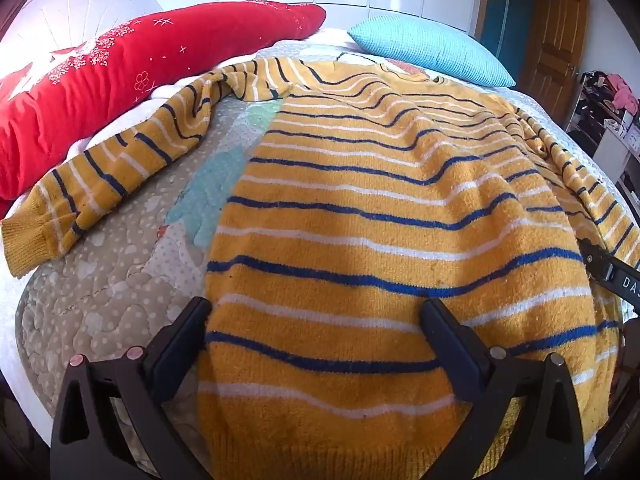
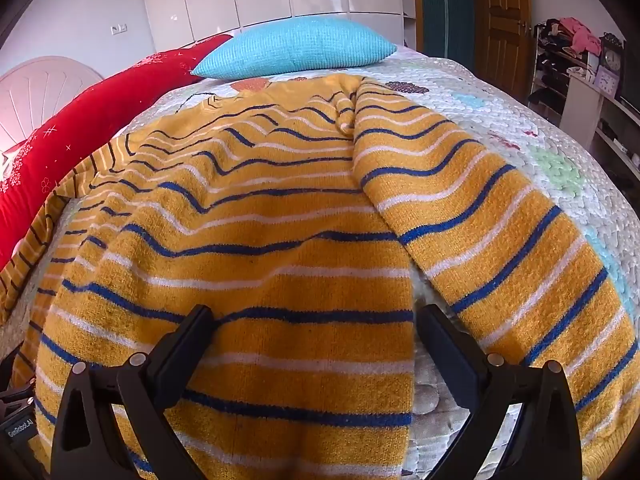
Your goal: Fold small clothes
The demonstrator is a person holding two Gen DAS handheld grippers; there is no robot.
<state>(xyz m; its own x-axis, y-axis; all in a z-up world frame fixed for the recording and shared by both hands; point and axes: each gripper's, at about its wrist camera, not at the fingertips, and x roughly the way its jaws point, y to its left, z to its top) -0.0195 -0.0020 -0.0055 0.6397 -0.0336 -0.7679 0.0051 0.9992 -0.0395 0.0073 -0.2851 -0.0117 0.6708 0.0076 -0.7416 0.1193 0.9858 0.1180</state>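
A mustard-yellow sweater [image 1: 380,208] with blue and white stripes lies spread flat on the quilted bed, hem towards me. Its left sleeve [image 1: 100,176] stretches out to the left over the quilt. Its right sleeve [image 2: 500,240] lies angled down along the body's right side. My left gripper [image 1: 316,316] hovers open over the hem's left edge, one finger over the quilt, the other over the knit. My right gripper [image 2: 316,320] hangs open over the hem's right edge, nothing between its fingers. Its black tip [image 1: 608,268] shows in the left wrist view.
A long red pillow [image 1: 100,80] lies along the bed's left side, and a turquoise cushion [image 2: 296,46] sits at the far end. The patterned quilt [image 2: 540,152] shows right of the sweater. Shelves with clutter [image 2: 576,64] and a wooden door stand at right.
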